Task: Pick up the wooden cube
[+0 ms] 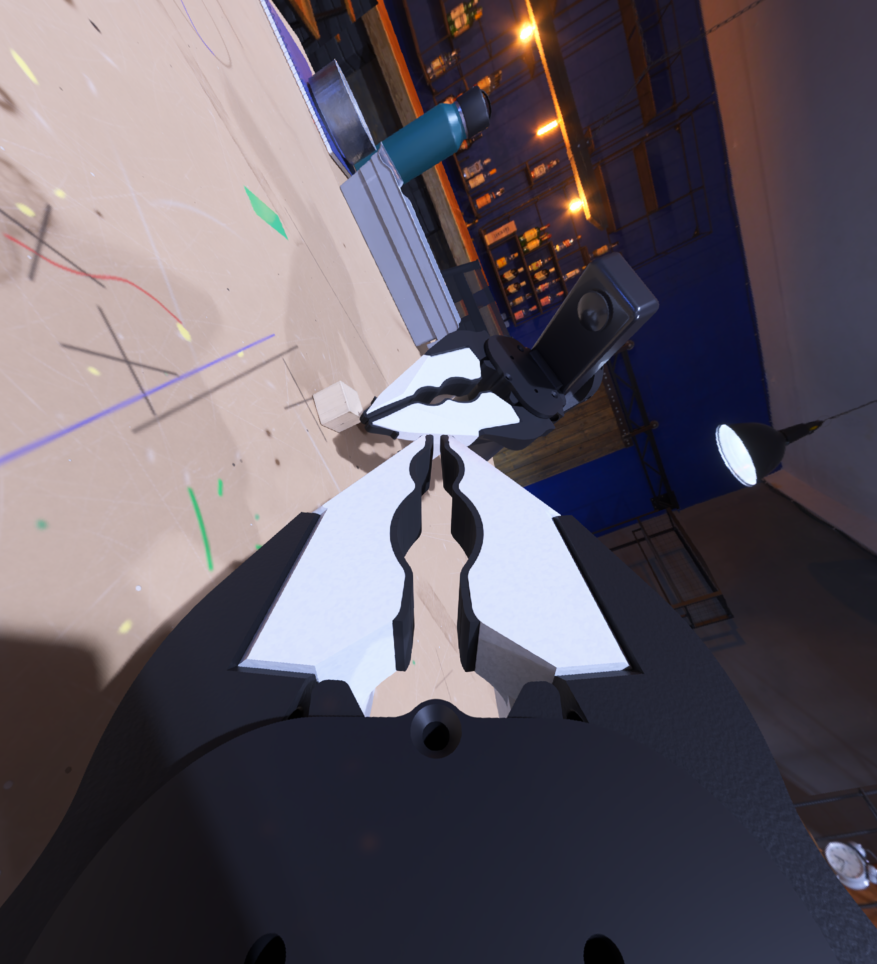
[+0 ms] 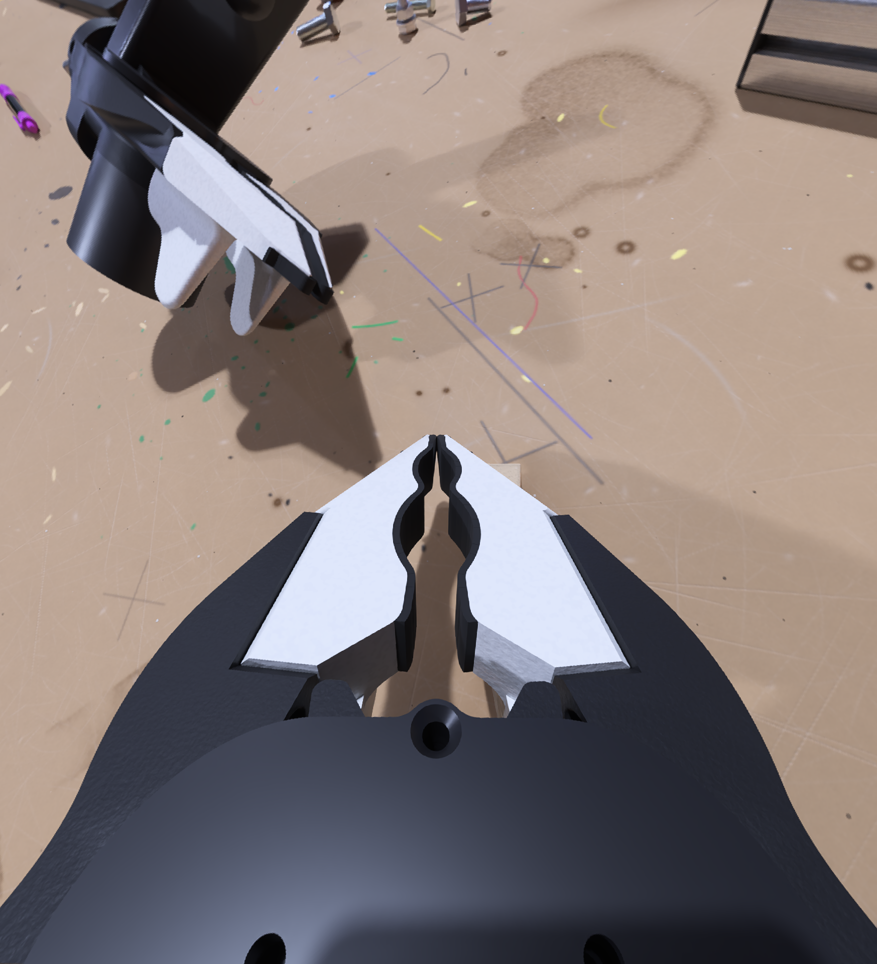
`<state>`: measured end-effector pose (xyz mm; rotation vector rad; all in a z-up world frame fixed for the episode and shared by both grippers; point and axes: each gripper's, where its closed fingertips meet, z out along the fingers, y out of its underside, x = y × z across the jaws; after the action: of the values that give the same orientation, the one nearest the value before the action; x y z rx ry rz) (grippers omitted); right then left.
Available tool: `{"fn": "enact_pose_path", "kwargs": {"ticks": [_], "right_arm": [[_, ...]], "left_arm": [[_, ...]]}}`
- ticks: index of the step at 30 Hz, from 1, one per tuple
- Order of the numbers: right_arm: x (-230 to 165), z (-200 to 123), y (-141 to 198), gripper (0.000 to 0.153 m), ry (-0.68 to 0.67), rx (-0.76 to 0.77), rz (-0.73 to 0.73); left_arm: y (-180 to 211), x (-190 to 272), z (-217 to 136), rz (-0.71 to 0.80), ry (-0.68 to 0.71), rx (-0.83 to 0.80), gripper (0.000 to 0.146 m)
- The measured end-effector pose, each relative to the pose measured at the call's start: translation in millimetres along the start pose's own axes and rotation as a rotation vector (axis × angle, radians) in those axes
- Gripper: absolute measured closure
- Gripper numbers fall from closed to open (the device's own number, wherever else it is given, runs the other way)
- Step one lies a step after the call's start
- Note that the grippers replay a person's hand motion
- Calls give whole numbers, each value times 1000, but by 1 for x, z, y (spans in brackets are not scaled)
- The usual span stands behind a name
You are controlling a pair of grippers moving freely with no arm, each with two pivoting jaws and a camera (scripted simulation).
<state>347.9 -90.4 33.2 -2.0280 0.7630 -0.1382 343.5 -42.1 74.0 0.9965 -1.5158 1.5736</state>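
- Resting on the scuffed tabletop [image 1: 113,443], the wooden cube [image 1: 338,406] sits just beside the right gripper [image 1: 373,421], whose fingers are together (nothing held).
- Left gripper [image 1: 437,441]: fingers likewise together, apparently idle.

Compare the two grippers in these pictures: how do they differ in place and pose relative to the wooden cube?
The right gripper has its tips right beside the wooden cube, low over the table; the left gripper is farther from the cube. In the right wrist view the cube peeks out behind the right gripper's finger, while the left gripper hangs off to one side. Both are shut and hold nothing.
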Motion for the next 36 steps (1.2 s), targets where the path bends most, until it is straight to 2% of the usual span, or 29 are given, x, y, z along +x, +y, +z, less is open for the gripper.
{"fn": "enact_pose_path", "kwargs": {"ticks": [6,10,12,16,19,22,25,27,30,33,36], "right_arm": [[5,-4,9,151,50,-39,-16],[24,-19,7,147,184,-40,-90],[34,-27,10,143,224,-41,-81],[28,-22,13,131,134,-26,2],[25,-10,19,124,147,-94,-54],[22,-1,20,123,136,-121,-61],[25,-2,20,133,168,-131,-86],[24,-5,15,133,173,-104,-102],[12,-14,-9,133,132,40,-121],[-7,-22,-34,133,108,189,-201],[-26,-22,-44,133,113,233,-301]], "left_arm": [[5,0,3,26,-18,-23,144],[7,1,4,25,-16,-31,144],[7,1,5,26,-17,-33,143],[8,0,5,21,-18,-45,143],[8,0,5,18,-16,-43,143],[7,0,5,13,-14,-43,143],[7,0,5,11,-11,-40,143],[7,1,5,15,-10,-39,143],[8,2,6,41,-16,-42,142],[11,6,8,96,-12,-43,139],[15,13,12,114,20,-59,135]]}}
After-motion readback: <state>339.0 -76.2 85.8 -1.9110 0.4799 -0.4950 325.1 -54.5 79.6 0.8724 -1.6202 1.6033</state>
